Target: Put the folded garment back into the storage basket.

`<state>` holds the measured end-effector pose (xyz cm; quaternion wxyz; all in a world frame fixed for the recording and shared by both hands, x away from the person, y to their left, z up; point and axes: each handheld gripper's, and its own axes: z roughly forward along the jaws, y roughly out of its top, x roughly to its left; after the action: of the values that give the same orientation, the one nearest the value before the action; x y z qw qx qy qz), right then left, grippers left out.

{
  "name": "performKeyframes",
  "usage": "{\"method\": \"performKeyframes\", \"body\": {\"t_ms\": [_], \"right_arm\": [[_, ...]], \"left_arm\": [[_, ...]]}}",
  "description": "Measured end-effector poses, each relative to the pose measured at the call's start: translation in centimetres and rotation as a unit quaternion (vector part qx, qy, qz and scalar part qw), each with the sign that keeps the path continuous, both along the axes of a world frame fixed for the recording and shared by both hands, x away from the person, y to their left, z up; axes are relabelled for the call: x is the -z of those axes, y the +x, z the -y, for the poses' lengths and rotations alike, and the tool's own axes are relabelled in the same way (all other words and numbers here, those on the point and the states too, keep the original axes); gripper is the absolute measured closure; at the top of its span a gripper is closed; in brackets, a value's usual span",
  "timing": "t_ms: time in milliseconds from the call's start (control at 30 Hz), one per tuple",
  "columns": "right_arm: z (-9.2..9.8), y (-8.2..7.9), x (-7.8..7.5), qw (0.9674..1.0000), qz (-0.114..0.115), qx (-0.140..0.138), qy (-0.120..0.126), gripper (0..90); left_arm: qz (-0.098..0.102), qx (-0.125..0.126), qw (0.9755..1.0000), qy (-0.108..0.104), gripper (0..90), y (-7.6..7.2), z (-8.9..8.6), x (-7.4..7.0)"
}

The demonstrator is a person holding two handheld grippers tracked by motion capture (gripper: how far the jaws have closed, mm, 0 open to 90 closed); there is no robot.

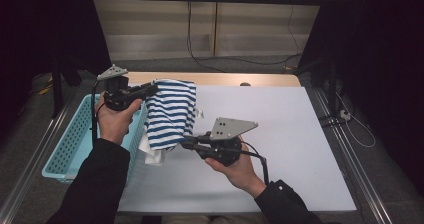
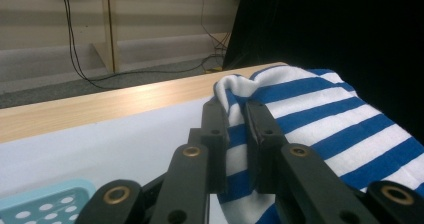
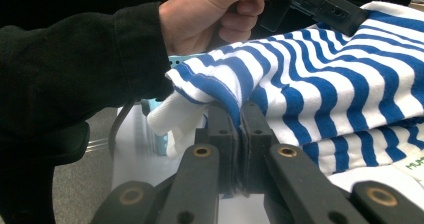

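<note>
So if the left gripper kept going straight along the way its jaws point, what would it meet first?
The left gripper is already shut on the striped shirt, so cloth comes first. Beyond that its jaws point across the white table, roughly level; the way looks free there, though depth is hard to judge.

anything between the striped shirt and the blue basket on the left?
Nothing visible. The striped shirt hangs clamped between the left gripper and the right gripper, right beside the basket. Its near rim is the one edge to cross, and the basket's visible part looks free. The left hand sits over that rim.
</note>
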<state>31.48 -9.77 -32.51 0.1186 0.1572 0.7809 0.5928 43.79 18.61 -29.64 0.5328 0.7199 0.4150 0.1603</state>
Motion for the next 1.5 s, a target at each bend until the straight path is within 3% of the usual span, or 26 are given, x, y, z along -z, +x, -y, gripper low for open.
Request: {"method": "performKeyframes", "body": {"t_ms": [100,367,1100,1133,1167,1200,1500], "right_arm": [[-0.2,0.0,0.0,1.0,0.0,-0.002,0.001,86.5],[-1.3,0.5,0.1,1.0,-0.001,-0.009,0.002,86.5],[-5.8,1.4,-0.2,0.9994,-0.005,-0.035,-0.003,86.5],[-5.9,1.4,-0.2,0.9993,-0.007,-0.036,-0.003,86.5],[-6.1,1.5,-0.1,0.9993,-0.007,-0.037,-0.003,86.5],[-6.3,1.5,-0.1,0.9992,-0.008,-0.038,-0.003,86.5],[-7.9,2.0,0.0,0.9989,-0.012,-0.046,0.0,86.5]], "left_arm": [[-0.009,0.0,0.9999,-0.008,80.5,-0.1,-0.2,0.2],[0.0,-0.015,0.9999,0.006,80.6,0.0,-1.1,0.0],[0.008,-0.043,0.999,-0.003,80.6,-0.2,-4.8,-0.7],[0.001,-0.044,0.999,-0.005,80.6,-0.4,-5.0,-0.8],[0.009,-0.046,0.9989,-0.002,80.6,-0.3,-5.2,-0.7],[0.002,-0.046,0.9989,-0.005,80.6,-0.3,-5.3,-0.7],[0.007,-0.059,0.9982,-0.003,80.6,-0.1,-6.6,-0.4]]}}
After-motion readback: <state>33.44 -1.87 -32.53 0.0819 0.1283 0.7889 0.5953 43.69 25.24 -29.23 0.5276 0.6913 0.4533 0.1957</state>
